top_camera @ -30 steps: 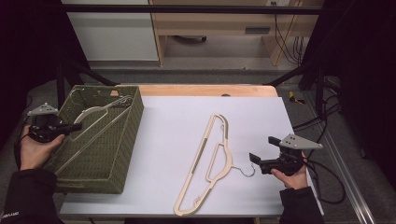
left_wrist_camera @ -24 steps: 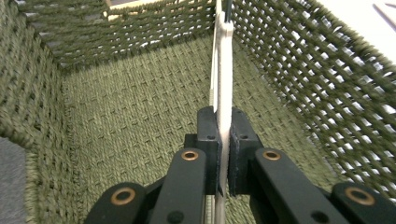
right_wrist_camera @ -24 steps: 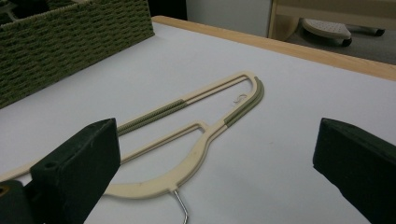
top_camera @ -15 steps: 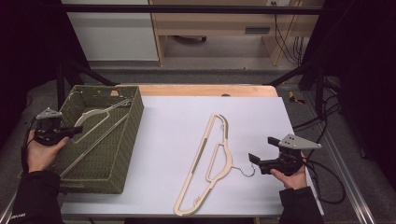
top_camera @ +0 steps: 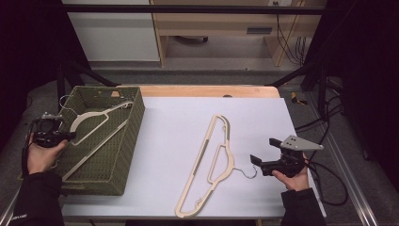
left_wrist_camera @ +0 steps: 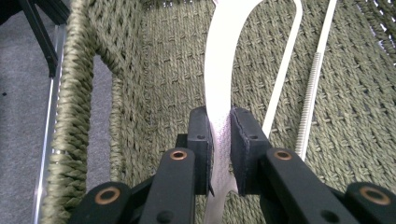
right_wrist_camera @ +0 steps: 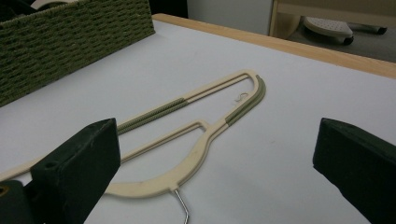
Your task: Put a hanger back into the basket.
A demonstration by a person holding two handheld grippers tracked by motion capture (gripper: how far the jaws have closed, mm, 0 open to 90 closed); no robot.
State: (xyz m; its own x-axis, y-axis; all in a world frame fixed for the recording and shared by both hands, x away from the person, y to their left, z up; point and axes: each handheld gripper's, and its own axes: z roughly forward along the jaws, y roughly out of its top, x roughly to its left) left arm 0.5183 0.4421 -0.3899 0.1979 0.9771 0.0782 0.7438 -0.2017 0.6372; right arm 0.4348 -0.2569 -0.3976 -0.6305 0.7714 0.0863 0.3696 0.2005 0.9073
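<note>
Surface: white surface point(top_camera: 169, 141) across the frame's middle.
Left gripper point(top_camera: 66, 136): far left, jaws clamped on a white hanger point(left_wrist_camera: 223, 70).
Basket point(top_camera: 134, 122): green woven, left side, holding that hanger.
Second hanger point(top_camera: 214, 160): cream, lying flat at centre.
Right gripper point(top_camera: 261, 151): lower right, jaws spread wide, near the hook.

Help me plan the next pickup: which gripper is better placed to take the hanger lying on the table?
Right. The right gripper is open beside the hook of the table hanger, while the left gripper is shut on the basket hanger over the basket.
</note>
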